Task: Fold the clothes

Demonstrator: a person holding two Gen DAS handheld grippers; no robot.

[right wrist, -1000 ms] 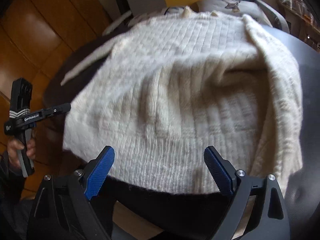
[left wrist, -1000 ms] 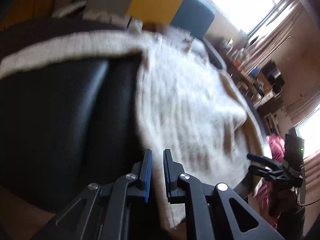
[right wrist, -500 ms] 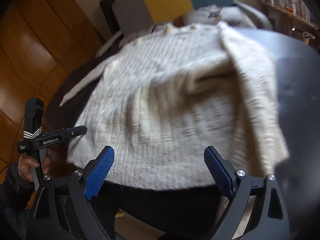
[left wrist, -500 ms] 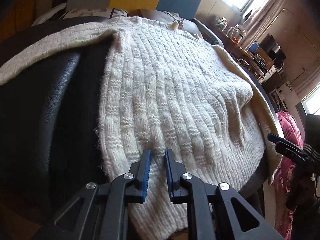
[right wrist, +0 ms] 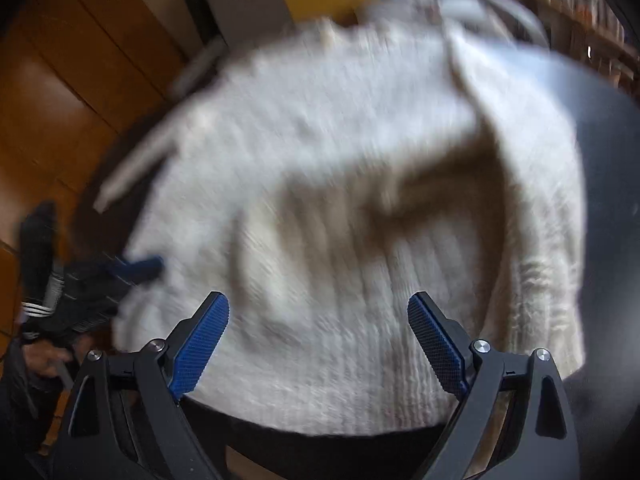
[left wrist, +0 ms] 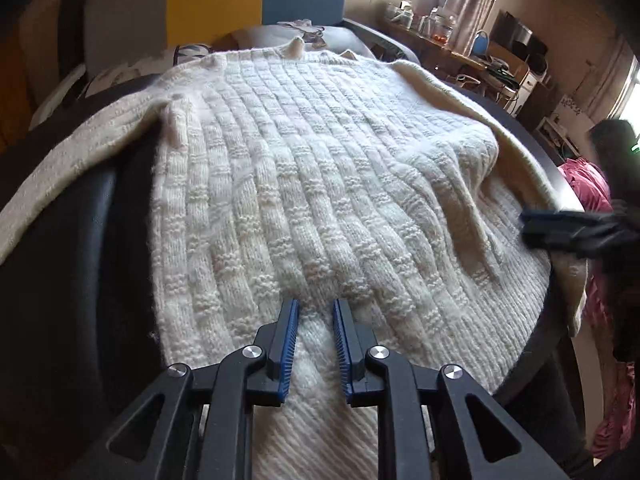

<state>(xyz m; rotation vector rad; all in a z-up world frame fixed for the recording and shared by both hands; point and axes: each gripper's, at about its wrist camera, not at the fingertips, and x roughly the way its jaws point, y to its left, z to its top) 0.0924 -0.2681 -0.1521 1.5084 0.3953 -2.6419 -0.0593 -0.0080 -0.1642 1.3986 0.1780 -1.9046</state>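
white sweater [left wrist: 320,184] lies flat on dark table [left wrist: 80,240] | left claw [left wrist: 316,308] opening, near hem between its pads | right claw [right wrist: 318,312] spread wide over hem, holds nothing

right-wrist view: motion-blurred | sweater [right wrist: 340,208] weave unreadable (hem cut off by left-wrist frame)

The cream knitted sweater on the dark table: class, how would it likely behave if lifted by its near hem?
The sweater would probably sag limply, since it already rumples and drapes over the table edge. Its thick, fuzzy knit suggests it grips rather than slips.
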